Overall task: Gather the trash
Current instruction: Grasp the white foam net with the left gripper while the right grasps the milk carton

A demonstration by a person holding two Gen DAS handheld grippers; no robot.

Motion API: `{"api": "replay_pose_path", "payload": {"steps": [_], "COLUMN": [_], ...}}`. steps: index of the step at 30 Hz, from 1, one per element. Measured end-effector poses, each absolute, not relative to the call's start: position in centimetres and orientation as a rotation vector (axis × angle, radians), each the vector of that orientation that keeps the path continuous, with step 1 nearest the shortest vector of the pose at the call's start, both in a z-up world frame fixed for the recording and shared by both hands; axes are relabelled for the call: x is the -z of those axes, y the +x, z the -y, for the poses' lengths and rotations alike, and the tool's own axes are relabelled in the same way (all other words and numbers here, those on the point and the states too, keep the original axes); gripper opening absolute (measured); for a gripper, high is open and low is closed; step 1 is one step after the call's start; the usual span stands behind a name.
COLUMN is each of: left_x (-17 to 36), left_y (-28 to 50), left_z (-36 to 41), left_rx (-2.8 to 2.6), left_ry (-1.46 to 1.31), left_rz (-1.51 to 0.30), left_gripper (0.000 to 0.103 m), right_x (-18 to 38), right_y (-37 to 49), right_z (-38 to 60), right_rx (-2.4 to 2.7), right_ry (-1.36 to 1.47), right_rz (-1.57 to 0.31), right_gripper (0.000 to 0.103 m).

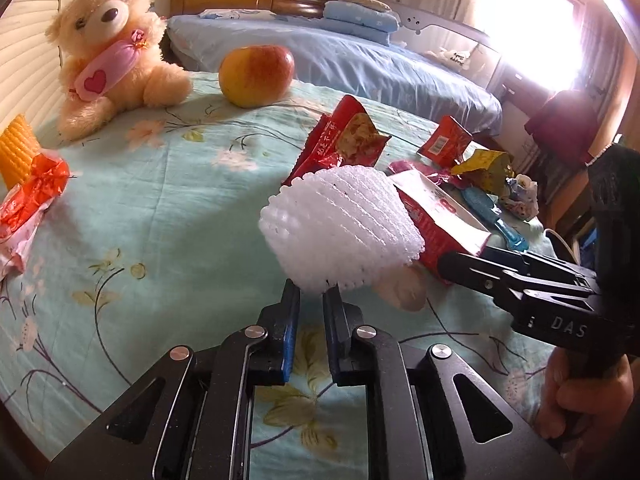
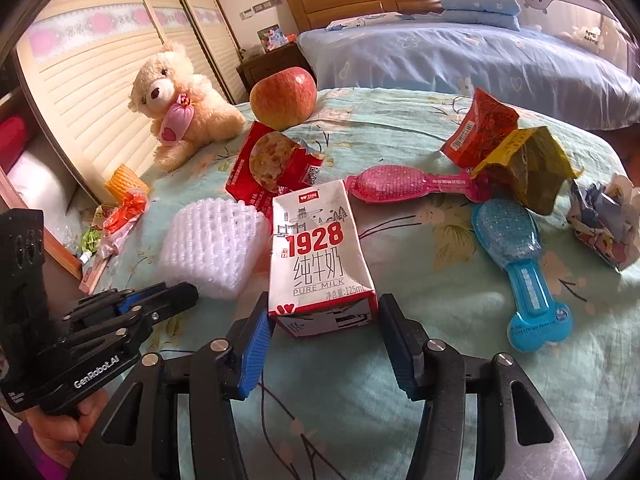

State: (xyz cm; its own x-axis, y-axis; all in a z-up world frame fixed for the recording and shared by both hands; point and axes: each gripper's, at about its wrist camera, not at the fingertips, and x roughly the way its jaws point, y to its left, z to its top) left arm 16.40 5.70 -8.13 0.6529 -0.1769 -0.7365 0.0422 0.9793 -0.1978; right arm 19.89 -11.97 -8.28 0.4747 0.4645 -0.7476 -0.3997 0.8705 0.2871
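Observation:
A white foam fruit net (image 1: pixel 340 224) lies on the flowered green bedspread (image 1: pixel 160 220), and my left gripper (image 1: pixel 312 292) is shut on its near edge. In the right wrist view the left gripper (image 2: pixel 188 294) sits at the lower edge of the net (image 2: pixel 208 240). A small "1928" milk carton (image 2: pixel 320 256) lies beside the net. My right gripper (image 2: pixel 324 312) has one blue pad against each side of the carton's near end. In the left wrist view the right gripper (image 1: pixel 448 266) reaches in from the right onto the carton (image 1: pixel 440 220).
More trash lies beyond: red snack bags (image 2: pixel 272 168) (image 2: pixel 480 128), a yellow wrapper (image 2: pixel 528 164), crumpled paper (image 2: pixel 604 224) and an orange-red wrapper (image 1: pixel 36 196). A pink brush (image 2: pixel 400 184), a blue brush (image 2: pixel 520 264), an apple (image 1: pixel 256 76) and a teddy bear (image 1: pixel 112 48) are also there.

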Motion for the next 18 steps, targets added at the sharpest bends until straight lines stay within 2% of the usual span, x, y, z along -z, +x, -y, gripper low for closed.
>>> {"api": "replay_pose_path", "payload": {"steps": [18], "left_x": [6.5], "left_y": [12.6], "left_z": [-2.1], "left_rx": [0.202], "left_ry": [-0.149], "left_rz": [-0.805], "left_gripper": [0.009], "right_x": [6.4], "right_y": [15.3], "right_z": [17.3], "right_rx": [-0.453], "right_ry": [0.142], "right_rz": [-0.879], "right_gripper": [0.052]}}
